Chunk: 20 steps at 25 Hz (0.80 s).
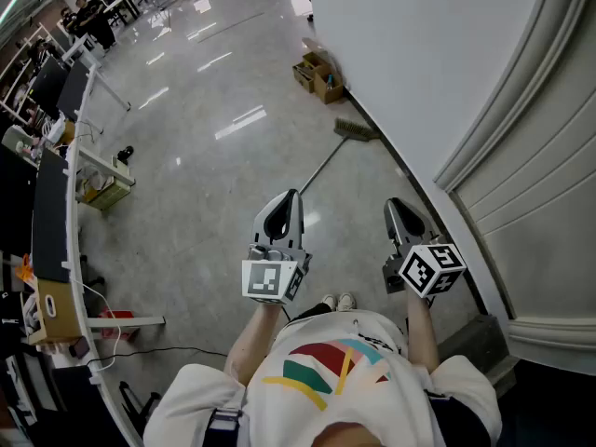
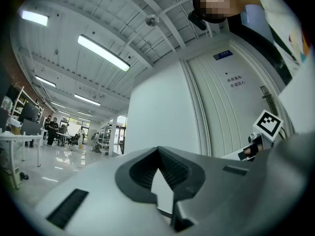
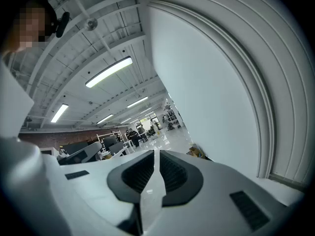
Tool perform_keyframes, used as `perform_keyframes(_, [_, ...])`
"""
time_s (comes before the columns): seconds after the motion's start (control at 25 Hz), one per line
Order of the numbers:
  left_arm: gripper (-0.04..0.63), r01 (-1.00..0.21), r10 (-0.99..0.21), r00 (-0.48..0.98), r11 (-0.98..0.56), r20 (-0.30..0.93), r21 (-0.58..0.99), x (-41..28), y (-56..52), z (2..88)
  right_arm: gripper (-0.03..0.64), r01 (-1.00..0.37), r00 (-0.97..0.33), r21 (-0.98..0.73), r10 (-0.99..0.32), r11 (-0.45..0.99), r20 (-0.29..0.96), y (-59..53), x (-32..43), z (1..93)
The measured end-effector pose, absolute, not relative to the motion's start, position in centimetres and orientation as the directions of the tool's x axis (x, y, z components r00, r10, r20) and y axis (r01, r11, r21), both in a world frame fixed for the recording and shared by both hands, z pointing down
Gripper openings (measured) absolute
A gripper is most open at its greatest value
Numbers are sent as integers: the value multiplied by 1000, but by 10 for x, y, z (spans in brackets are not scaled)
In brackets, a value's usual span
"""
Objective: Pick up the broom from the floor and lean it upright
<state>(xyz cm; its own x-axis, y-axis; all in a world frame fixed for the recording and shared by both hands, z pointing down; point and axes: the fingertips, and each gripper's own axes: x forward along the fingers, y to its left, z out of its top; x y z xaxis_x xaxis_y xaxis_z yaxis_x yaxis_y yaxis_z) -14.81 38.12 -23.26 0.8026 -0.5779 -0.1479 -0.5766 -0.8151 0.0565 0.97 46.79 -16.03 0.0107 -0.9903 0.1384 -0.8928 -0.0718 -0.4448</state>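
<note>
Both tools are shut and empty. The left gripper (image 1: 292, 196) has its jaws brought together at the tips with nothing caught between them, and the right gripper (image 1: 396, 205) is closed just as tightly. Both are held out from the white wall (image 1: 410, 63), the right one nearer to it.

The broom (image 1: 328, 164) is found lying flat on the floor (image 1: 205, 156). Its bristle head (image 1: 357, 130) is close to the foot of that wall, and its thin handle (image 1: 317, 175) slants away from the wall toward the person. In the head view the handle's near end is hidden behind the left gripper.

The broom is judged to be light, stiff along the handle, and soft and springy at the bristles, where most of the weight is probably carried. If it is lifted by the far tip, the head would likely drag and swing. A smooth round handle can also be expected to roll between flat pads. A hold partway along the handle, toward the head, is therefore thought steadier, with the second gripper placed higher for steering. The jaws must be opened first.

For leaning, the bristles are best planted a little out from the wall's foot and the handle top rested against the wall. Farther along the wall, beyond the bristle head, cardboard boxes (image 1: 319, 74) are set at its base.
</note>
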Motion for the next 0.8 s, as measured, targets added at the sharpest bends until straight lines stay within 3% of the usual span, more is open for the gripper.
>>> perform_keyframes(0.08, [44, -577, -577, 809, -816, -115, 36, -142, 380, -224, 26, -894, 13, -442, -990, -76, 144, 468, 16, -157])
perform_keyframes(0.2, [44, -572, -572, 814, -820, -103, 33, -129, 389, -226, 183, -893, 10, -446, -993, -64, 121, 471, 25, -162])
perform_keyframes(0.32, [44, -573, -573, 817, -819, -68, 22, -116, 391, -226, 195, -886, -20, -462, -995, -29, 100, 469, 33, -166])
perform_keyframes(0.48, [44, -548, -545, 834, -837, -82, -4, -98, 382, -226, 172, -866, -85, -499, -991, 22, 105, 460, 35, -163])
perform_keyframes(0.52, [44, -544, -542, 837, -839, -75, -6, -93, 378, -222, 60, -869, -59, -495, -992, -5, 113, 459, 41, -159])
perform_keyframes(0.56, [44, -541, -539, 839, -841, -72, -7, -88, 374, -220, 18, -874, -31, -484, -992, -33, 123, 457, 48, -155])
perform_keyframes(0.8, [44, -512, -511, 855, -859, -86, 18, -51, 323, -200, 14, -890, -25, -456, -997, -12, 74, 418, 75, -149])
